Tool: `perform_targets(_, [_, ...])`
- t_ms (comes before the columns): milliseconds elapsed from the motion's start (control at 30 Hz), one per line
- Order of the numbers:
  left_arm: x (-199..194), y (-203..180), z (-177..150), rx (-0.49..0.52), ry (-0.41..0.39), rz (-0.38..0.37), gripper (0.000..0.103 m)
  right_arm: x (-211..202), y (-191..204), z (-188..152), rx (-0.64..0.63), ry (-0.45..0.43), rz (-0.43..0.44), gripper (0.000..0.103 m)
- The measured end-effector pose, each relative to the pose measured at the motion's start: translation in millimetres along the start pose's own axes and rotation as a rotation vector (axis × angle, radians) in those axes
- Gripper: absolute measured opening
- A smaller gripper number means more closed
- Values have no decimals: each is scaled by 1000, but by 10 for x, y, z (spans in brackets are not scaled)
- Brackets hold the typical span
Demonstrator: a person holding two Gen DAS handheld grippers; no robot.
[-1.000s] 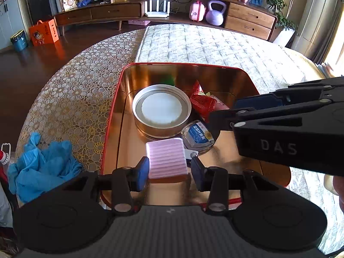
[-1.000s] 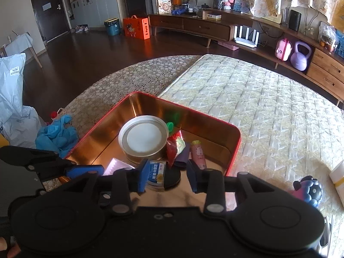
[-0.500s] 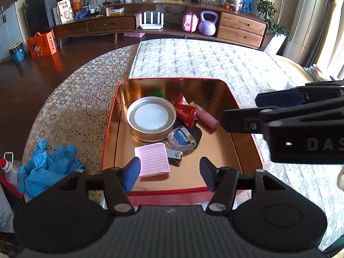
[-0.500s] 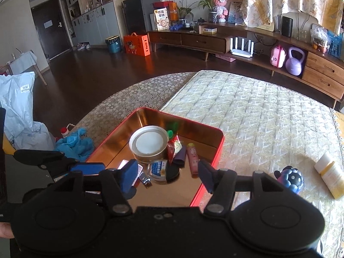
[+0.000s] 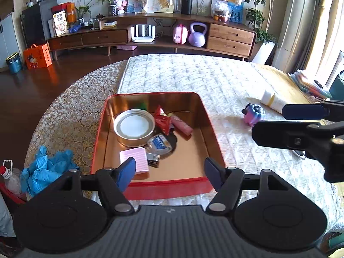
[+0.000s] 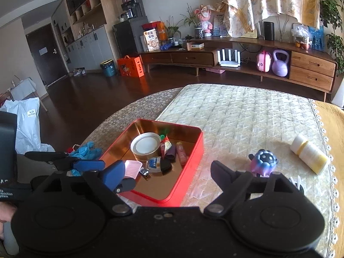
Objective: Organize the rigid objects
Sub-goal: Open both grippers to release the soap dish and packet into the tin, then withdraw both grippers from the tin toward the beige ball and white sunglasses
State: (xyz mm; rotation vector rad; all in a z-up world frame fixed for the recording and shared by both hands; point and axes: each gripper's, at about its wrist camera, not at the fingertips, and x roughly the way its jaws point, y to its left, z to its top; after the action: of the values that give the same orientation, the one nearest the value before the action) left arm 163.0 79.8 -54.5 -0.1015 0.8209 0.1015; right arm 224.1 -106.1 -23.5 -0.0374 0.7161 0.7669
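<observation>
Red on the outside and golden inside, the metal tray (image 5: 150,190) is sitting on the table (image 5: 215,75), which is covered with a quilted cream cloth. Inside the tray, a round tin (image 5: 134,128) is lying toward 11 o'clock, a red snack packet (image 5: 163,120) and a pink tube (image 5: 181,124) toward 1 o'clock, a small blue-labelled pack (image 5: 160,144) at the centre, and a pink striped pad (image 5: 134,161) with a metal clip (image 5: 152,160) toward 7 o'clock.

Outside the tray, toward 3 o'clock from it, a purple toy (image 6: 263,163) and a white bottle with yellow band (image 6: 308,154) are resting on the cloth.

Both grippers are hovering over the near edge of the tray. The left gripper (image 5: 169,172) is opening its jaws and nothing is between them. The right gripper (image 6: 167,176) is opening its jaws too, wider, also with nothing held.

Blue gloves (image 5: 46,167) are lying at the 9 o'clock edge of the table.
</observation>
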Motion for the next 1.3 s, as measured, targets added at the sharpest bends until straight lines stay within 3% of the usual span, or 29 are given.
perform_targets(300, [-11, -306, -37, 25, -1, -48, 71, -300, -271, -393, 72, -21, -104, 100])
perform_targets(367, [5, -367, -33, 24, -1, -60, 78, -370, -360, -468, 85, -27, -129, 101])
perform_targets(567, [101, -608, 0, 29, 6, -100, 84, -514, -710, -711, 150, -34, -218, 102])
perform_targets(767, [282, -905, 65, 57, 30, -115, 84, -485, -1065, -934, 211, -15, -295, 102])
perform_targets(1100, [777, -1452, 237, 154, 84, -83, 84, -238, -1417, -1040, 197, 13, -332, 99])
perform_targets(1300, [1118, -1627, 337, 125, 130, -100, 84, -113, -1558, -1045, 180, 18, -323, 95])
